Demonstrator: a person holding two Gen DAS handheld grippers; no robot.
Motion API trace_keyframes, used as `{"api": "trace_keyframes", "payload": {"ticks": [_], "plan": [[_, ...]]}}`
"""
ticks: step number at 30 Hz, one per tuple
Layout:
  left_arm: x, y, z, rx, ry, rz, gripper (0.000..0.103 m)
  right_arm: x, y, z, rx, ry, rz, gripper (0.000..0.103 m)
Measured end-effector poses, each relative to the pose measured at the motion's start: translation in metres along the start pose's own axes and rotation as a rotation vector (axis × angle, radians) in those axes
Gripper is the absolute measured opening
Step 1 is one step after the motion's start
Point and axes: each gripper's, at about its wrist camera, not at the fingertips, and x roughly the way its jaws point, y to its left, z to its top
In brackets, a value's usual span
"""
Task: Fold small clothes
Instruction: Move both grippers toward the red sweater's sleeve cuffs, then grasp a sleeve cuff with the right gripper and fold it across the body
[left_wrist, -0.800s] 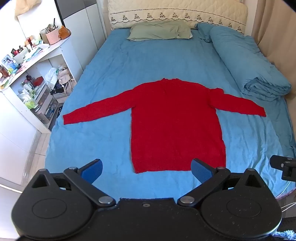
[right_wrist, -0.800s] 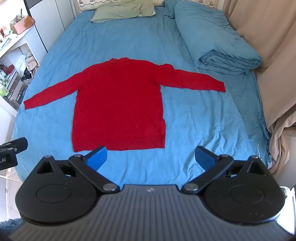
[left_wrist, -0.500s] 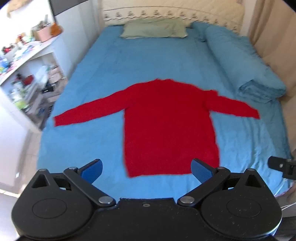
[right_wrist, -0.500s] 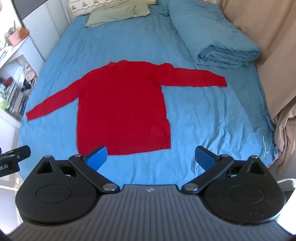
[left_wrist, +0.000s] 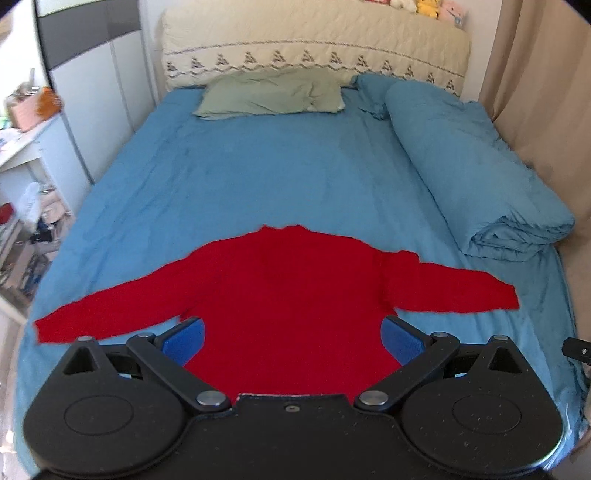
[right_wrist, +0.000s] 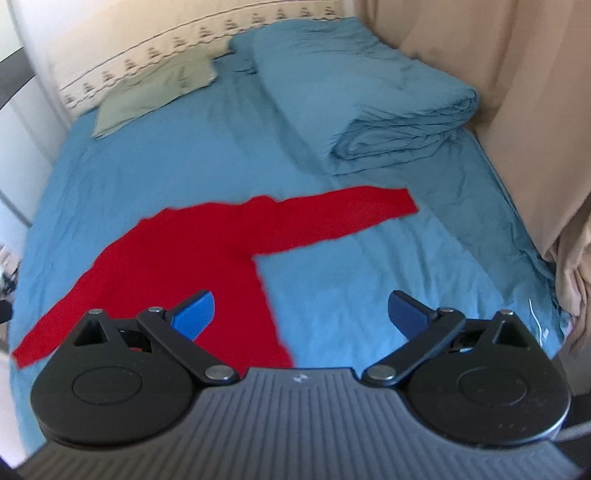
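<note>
A red long-sleeved sweater (left_wrist: 291, 291) lies flat on the blue bed sheet (left_wrist: 258, 173), both sleeves spread out sideways. My left gripper (left_wrist: 293, 341) is open and empty, its blue pads (left_wrist: 184, 339) hovering over the sweater's body. My right gripper (right_wrist: 301, 314) is open and empty, over the sweater's right side edge (right_wrist: 207, 251) below the right sleeve; its right pad (right_wrist: 406, 314) is over bare sheet. The sweater's hem is hidden behind both grippers.
A folded blue duvet (left_wrist: 476, 173) lies along the bed's right side, also in the right wrist view (right_wrist: 369, 107). A green pillow (left_wrist: 273, 96) sits by the headboard. Beige curtain (right_wrist: 535, 129) at right, white desk and shelves (left_wrist: 22, 147) at left.
Both grippers have moved forward and down toward the sweater, and both views tilted up; the sweater's lower part and hem are now hidden behind them. The sweater has not moved.
</note>
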Motion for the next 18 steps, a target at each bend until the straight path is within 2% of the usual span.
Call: {"api": "trace_keyframes", "payload": {"ticks": [6,12,18], "plan": [[0.124,-0.047,0.024,0.0,0.053,-0.003,0.103,0.135,-0.066,0.036,0.11,0.007,-0.009,0.103],[0.246,-0.086,0.035,0.001,0.09,0.003,0.103,0.257,-0.125,0.056,0.197,0.002,-0.018,0.103],[0.346,-0.111,0.039,-0.018,0.121,-0.016,0.103,0.347,-0.161,0.06,0.295,-0.011,-0.014,0.092]]}}
